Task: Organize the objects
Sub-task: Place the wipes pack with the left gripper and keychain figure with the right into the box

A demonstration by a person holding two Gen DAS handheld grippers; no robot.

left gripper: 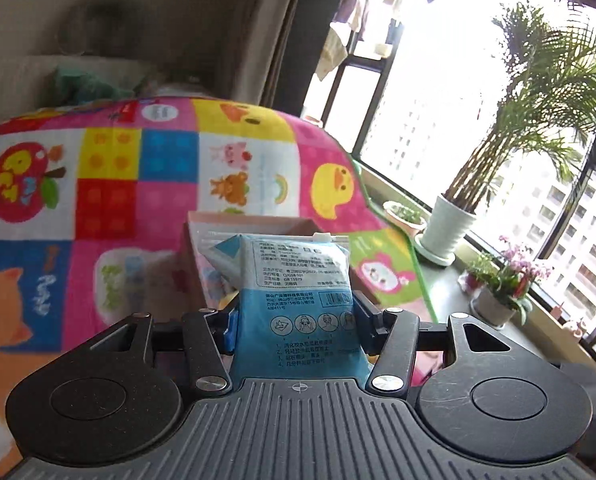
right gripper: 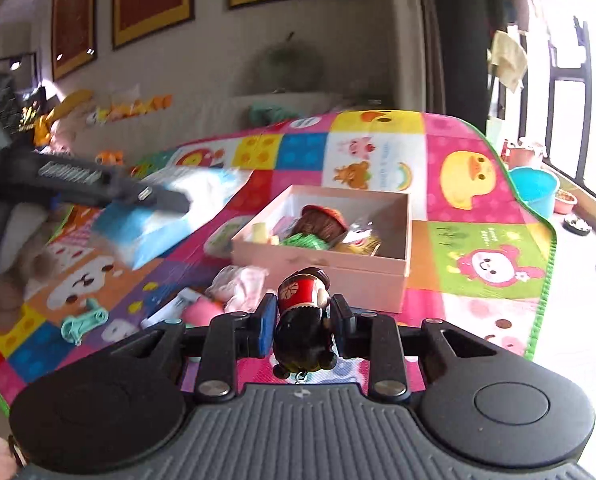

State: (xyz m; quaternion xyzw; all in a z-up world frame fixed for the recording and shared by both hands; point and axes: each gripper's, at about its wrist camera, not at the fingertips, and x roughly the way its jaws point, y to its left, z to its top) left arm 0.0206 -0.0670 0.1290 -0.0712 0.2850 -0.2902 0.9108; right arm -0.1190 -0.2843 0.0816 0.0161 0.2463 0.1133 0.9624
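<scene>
Left gripper [left gripper: 295,316]: pads pressed on both sides of a blue-and-white packet [left gripper: 298,300], held upright above the play mat [left gripper: 137,200]. Right gripper [right gripper: 304,318]: narrowly closed on a small figurine [right gripper: 304,312], near side of the pink box [right gripper: 338,268].

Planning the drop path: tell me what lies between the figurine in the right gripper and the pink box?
Right wrist view: the figurine nearly overlaps the pink box; nothing shows between them.

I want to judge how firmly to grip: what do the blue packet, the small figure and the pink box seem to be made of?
Blue packet: thin glossy plastic film, creased and printed.
Small figure: probably hard lacquered plastic or ceramic; it shines.
Pink box: likely matte cardboard with thin straight walls.
</scene>
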